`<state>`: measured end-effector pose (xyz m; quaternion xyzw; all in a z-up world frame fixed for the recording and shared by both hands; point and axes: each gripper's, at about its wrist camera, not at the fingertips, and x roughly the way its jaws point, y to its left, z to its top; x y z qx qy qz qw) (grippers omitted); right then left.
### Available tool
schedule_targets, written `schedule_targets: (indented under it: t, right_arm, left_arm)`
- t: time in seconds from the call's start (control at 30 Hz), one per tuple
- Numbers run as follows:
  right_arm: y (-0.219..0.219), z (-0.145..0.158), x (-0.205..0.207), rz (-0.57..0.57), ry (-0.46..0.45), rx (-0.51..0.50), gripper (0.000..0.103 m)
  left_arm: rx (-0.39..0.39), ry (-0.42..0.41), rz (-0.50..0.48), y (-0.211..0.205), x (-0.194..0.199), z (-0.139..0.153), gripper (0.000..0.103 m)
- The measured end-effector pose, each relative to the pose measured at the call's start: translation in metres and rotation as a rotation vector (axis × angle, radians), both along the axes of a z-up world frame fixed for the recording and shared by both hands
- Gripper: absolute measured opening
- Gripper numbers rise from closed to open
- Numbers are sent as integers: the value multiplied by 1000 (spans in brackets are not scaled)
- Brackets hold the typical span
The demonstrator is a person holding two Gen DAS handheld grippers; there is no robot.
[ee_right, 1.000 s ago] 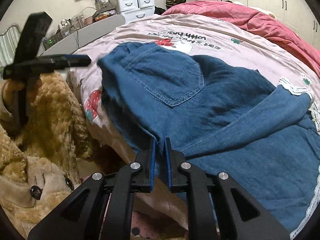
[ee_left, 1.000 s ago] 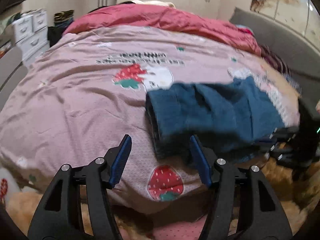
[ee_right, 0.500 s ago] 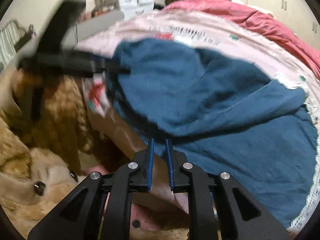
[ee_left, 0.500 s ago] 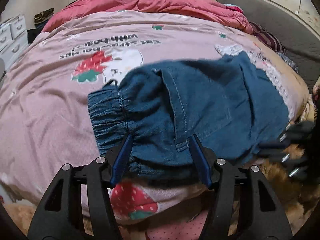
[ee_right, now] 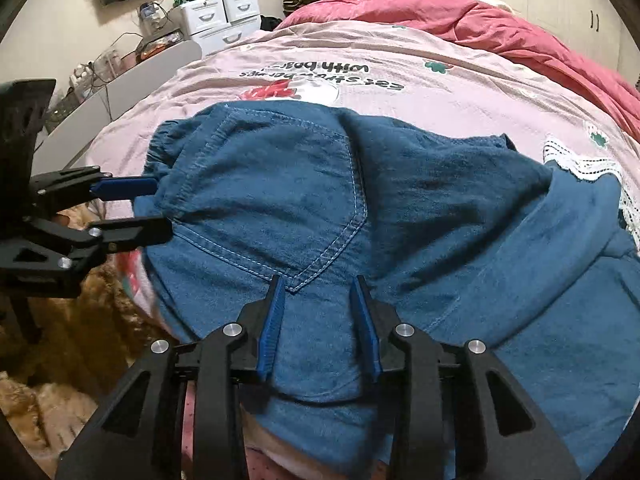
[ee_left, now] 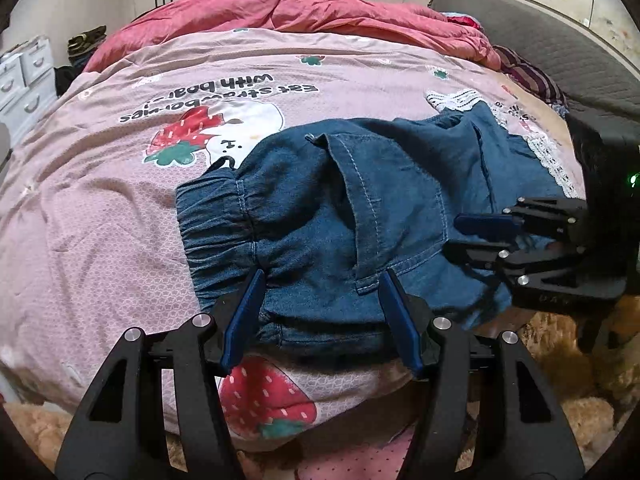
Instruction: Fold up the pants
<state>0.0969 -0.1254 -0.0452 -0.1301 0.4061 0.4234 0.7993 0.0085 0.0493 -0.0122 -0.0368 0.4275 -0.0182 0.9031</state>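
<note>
1. Denim pants [ee_left: 360,216]: lying folded on the bed's pink strawberry-print cover [ee_left: 100,208], at its near edge. Elastic waistband [ee_left: 216,220] at 9 o'clock, back pocket [ee_right: 276,200] uppermost. Probably kept at the near edge for reach.
2. Left tongs [ee_left: 320,312]: jaws parted, straddling the waistband-side hem. No pad seen pressing the cloth; nothing gripped.
3. Right tongs [ee_right: 320,320]: jaws opening over the pocket tip. Denim lies between the blue pads, apparently just let go.
4. Judged step: the fold is laid down; smoothing or a further fold remains.
5. Edges: the near fold edge overhangs the mattress rim slightly. Lace trim [ee_right: 580,164] peeks out at 2 o'clock.
6. Open room: broad bare cover from 10 to 1 o'clock. Red duvet [ee_left: 304,12] is heaped well beyond.
</note>
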Motion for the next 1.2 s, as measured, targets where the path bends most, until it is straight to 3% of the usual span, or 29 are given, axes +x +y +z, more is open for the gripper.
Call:
schedule_targets:
  t: [0.1,0.2,0.57,0.67,0.77,0.87,1.2]
  right_arm:
    - [-11,11,-2,-22,19,46,34]
    - [-34,27,-2,-69,15,106,44]
    - [-114,40,4,-290,-3,137,45]
    - [-127,40,7,-330,-16,140,46]
    - [-140,44,9,-369,-32,145,57]
    - [-148,48,12,-387,-43,150,57]
    - [-166,60,46,-455,-86,127,61]
  left_arm:
    - [-16,-11,2,2,-1,1,52]
    - [-29,-36,6,0,-4,11,52]
    - [-52,-120,-50,-23,-14,56,54]
    - [-84,-104,-97,-34,-5,56,54]
    - [-137,-77,-167,-53,10,53,55]
    - [-172,-44,-245,-74,23,48,55]
    - [-162,59,-424,-131,75,30,54]
